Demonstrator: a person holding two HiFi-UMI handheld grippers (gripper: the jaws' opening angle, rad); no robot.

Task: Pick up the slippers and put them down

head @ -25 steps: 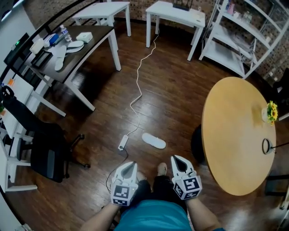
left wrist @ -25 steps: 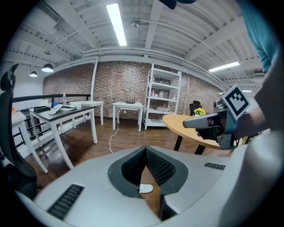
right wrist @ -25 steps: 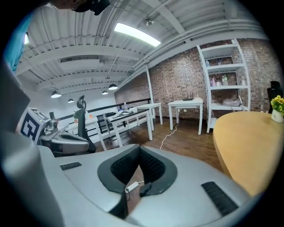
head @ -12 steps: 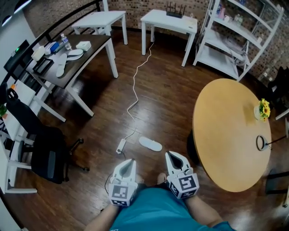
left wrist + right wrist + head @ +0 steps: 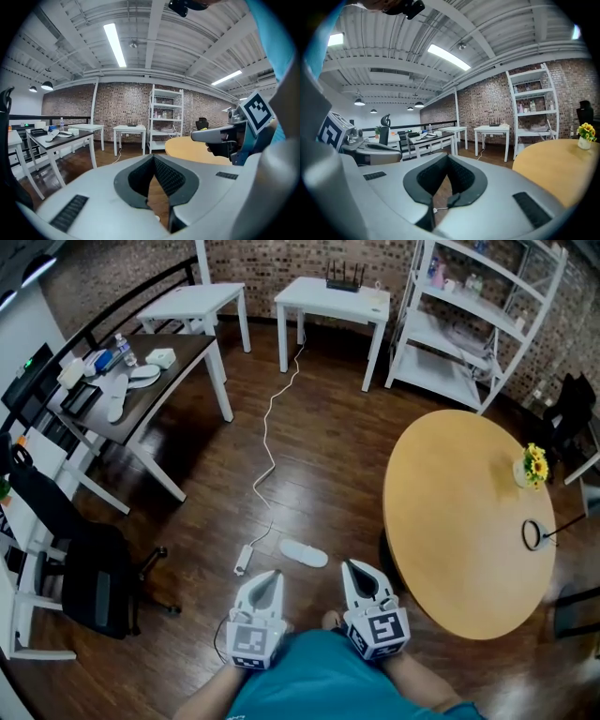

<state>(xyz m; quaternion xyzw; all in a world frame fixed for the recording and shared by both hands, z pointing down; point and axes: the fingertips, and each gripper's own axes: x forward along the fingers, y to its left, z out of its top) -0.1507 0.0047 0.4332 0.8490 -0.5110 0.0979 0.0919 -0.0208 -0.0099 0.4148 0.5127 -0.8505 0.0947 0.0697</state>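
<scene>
One white slipper (image 5: 304,552) is lying on the floor (image 5: 319,456) beside one power strip (image 5: 243,560); I am holding two tools, left gripper (image 5: 271,576) and right gripper (image 5: 353,567), side by side, near level, jaws closed, empty

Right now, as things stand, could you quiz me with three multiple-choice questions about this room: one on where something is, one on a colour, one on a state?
1. Where does the slipper nearest the person lie?
A. on the shelf
B. on the floor by the power strip
C. on the chair

2. What colour are the flowers on the round table?
A. red
B. yellow
C. blue

3. How is the right gripper?
A. shut, empty
B. wide open
C. shut on a slipper

Answers:
1 B: the head view shows it on the dark wood, just right of the power strip.
2 B: the blooms at the table's edge are yellow.
3 A: the right gripper view shows the pads meeting with nothing between them.
</scene>
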